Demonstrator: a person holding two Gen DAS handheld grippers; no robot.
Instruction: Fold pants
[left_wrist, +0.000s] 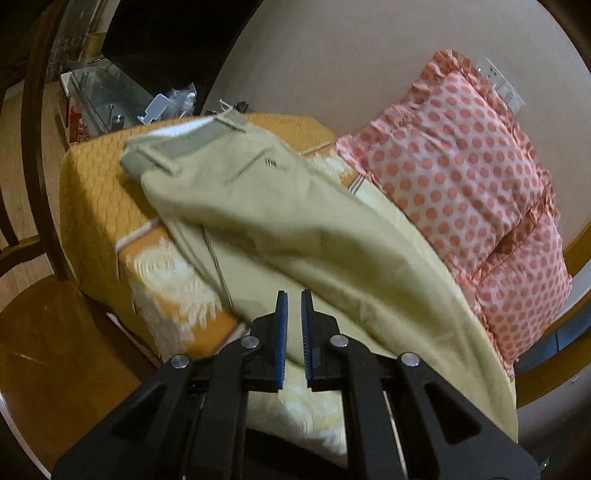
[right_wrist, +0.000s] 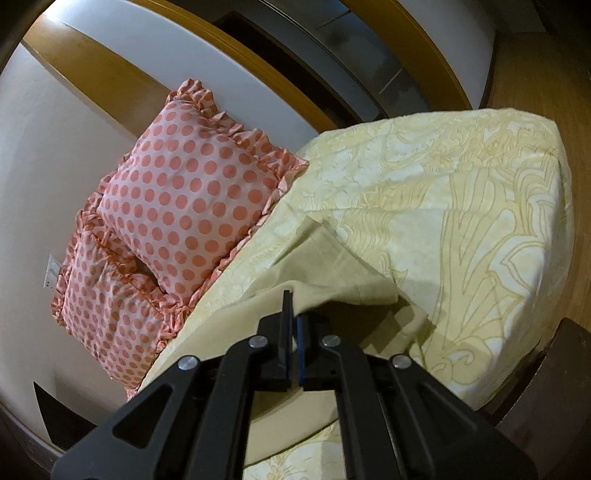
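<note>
Khaki pants (left_wrist: 280, 218) lie on the bed, waistband at the far end, legs running toward me and lifted at the near right. My left gripper (left_wrist: 294, 299) hovers just above the pants leg with its jaws nearly closed and a narrow empty gap between them. In the right wrist view my right gripper (right_wrist: 292, 306) is shut on the pants leg (right_wrist: 332, 273) near its hem and holds it raised above the yellow patterned bedsheet (right_wrist: 480, 229).
Two pink polka-dot pillows (left_wrist: 465, 192) lean on the wall along the bed's side; they also show in the right wrist view (right_wrist: 192, 199). An orange bedspread (left_wrist: 92, 192) covers the far end. A wooden chair (left_wrist: 55, 350) stands at the left.
</note>
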